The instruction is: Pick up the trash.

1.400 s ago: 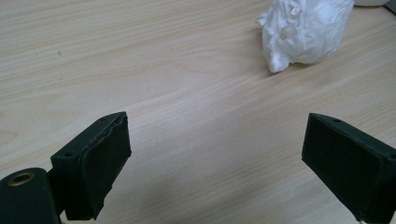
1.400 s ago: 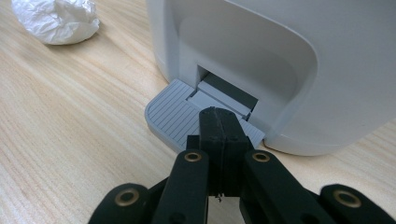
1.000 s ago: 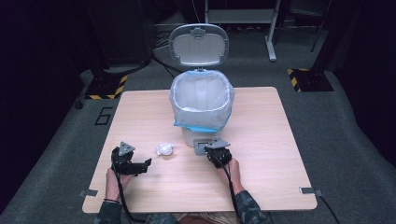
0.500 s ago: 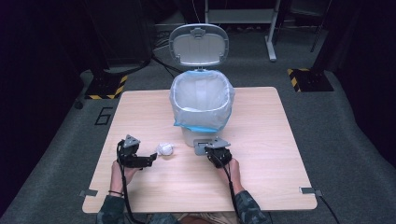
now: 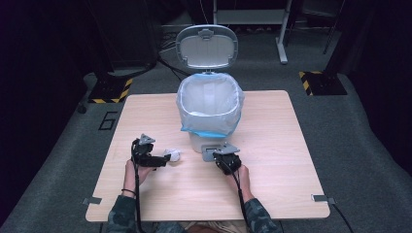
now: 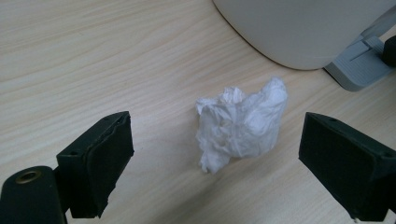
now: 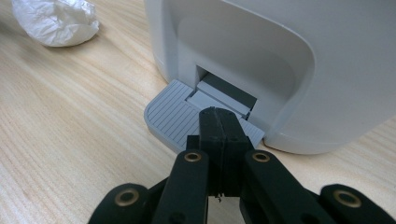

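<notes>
A crumpled white tissue lies on the wooden table just left of the pedal bin's foot. My left gripper is open and level with the table, one jaw on each side of the tissue and neither touching it. The white pedal bin stands mid-table with a clear liner and its lid raised. My right gripper is shut, and its tips rest on the grey pedal at the bin's front. The tissue also shows at the upper left of the right gripper view.
The table has bare wood to the right of the bin and along the near edge. Dark floor surrounds it, with black equipment behind at the left and a stand's legs behind at the right.
My left gripper has moved right across the table to the tissue, so its jaws now stand on either side of it. The right gripper and the bin's raised lid have not moved.
</notes>
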Demonstrator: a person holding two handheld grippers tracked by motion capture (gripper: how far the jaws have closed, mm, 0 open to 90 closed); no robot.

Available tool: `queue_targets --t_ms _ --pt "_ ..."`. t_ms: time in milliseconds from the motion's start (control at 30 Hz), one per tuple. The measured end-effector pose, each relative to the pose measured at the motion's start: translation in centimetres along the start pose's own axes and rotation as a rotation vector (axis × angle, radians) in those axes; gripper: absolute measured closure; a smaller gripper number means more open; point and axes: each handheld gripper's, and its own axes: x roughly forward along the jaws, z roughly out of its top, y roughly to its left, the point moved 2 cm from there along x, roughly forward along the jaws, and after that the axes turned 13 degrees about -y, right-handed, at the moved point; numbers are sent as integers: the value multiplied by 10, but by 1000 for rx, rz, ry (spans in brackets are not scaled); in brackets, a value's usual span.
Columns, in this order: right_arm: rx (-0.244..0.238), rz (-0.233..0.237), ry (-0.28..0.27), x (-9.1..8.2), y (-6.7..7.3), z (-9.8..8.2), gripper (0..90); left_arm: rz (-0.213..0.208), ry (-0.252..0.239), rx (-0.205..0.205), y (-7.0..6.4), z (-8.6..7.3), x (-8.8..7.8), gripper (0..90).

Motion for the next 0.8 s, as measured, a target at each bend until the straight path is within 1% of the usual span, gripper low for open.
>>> queue_targets --t_ms 33,67,133,167,200,233,267,333,367,400,467,500,567,667,733,800 --pt "-2 -1 0 0 0 0 900 1 8 8 1 1 1 98" --pt "-2 -1 0 0 1 0 900 4 3 6 0 1 3 98" --pt "-5 -1 0 0 1 0 900 13 18 12 0 1 7 99" --pt "-4 -1 0 0 1 0 900 25 23 18 0 1 10 99" --pt "-3 -2 0 0 0 0 900 36 41 31 1 0 12 99" --pt "-2 -1 0 0 0 0 900 33 39 27 1 -1 15 99" --pt "-2 -2 0 0 0 0 900 29 50 24 1 -1 16 99" --pt "-1 2 0 0 0 0 900 25 43 2 0 -1 19 87" --pt "-2 1 0 0 0 0 900 14 44 -1 0 -1 20 73" --pt "-2 0 0 0 0 0 900 12 41 0 0 -1 21 68" --pt "-3 0 0 0 0 0 900 -2 49 2 -1 -2 24 57" --pt "-2 -1 0 0 0 0 900 -5 49 -11 -3 -2 27 57" --pt "-2 -2 1 0 1 0 900 -17 58 -12 -4 -3 31 62" --pt "-7 -5 0 0 1 0 900 -38 62 -26 -6 -6 37 114" --pt "-3 -4 1 -1 1 0 900 -49 70 -26 -8 -7 40 175" --pt "-3 -5 1 -1 1 0 900 -53 79 -27 -10 -9 43 261"
